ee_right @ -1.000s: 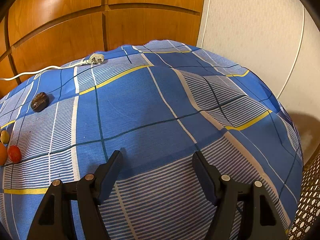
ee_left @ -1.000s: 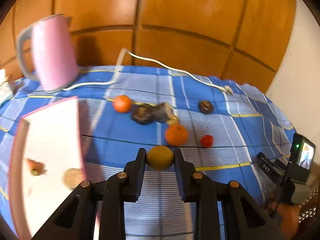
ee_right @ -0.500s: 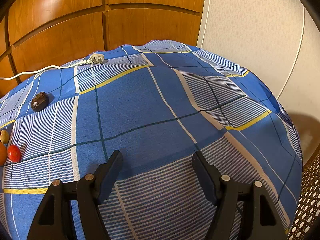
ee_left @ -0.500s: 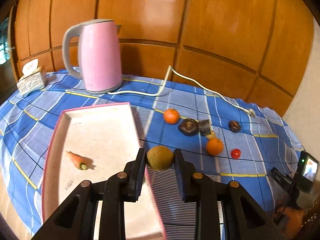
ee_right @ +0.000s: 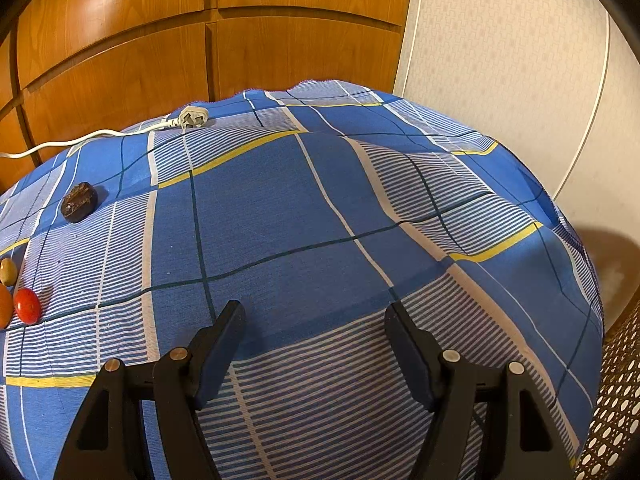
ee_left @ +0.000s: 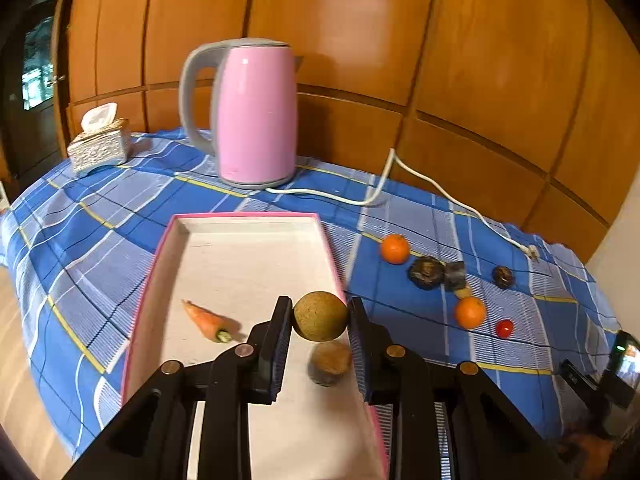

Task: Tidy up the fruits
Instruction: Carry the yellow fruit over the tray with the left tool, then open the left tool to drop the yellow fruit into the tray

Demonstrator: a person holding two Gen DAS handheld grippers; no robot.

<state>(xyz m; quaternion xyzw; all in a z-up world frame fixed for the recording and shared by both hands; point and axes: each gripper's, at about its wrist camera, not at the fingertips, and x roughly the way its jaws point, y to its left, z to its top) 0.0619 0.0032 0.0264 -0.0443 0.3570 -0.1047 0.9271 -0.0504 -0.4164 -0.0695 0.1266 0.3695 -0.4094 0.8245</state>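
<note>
Wood-panelled cupboard doors back a table under a blue plaid cloth (ee_left: 100,216), and on it our sorting is only partly done. We hold a round brownish-green fruit (ee_left: 320,316) clamped between the jaws of the left gripper (ee_left: 320,334), lifted clear over the near right part of the pink-rimmed tray (ee_left: 160,256). Directly beneath the fruit, on the tray's white floor, sits a small brown fruit (ee_left: 330,363), and just left of our left jaw lies a carrot (ee_left: 206,321). So two items are in the tray, and a third looks ready to be set down.

Ahead and to the right of the left gripper, outside the tray, much remains on the cloth: an orange (ee_left: 395,249) farther off, a second orange (ee_left: 469,312) nearer, a small red fruit (ee_left: 504,328) beside it, a dark wrinkled fruit (ee_left: 426,273), a dark blocky piece (ee_left: 455,275) touching it that we cannot identify, and another dark round fruit (ee_left: 503,277) beyond. A pink kettle (ee_left: 256,108) and a tissue box (ee_left: 100,144) stand well beyond the tray.

Our right gripper (ee_right: 316,340) has its jaws apart over bare cloth, holding nothing. In its view the leftover fruit lies far off to the left.

We judge the job under halfway: release this fruit, then fetch the rest.
</note>
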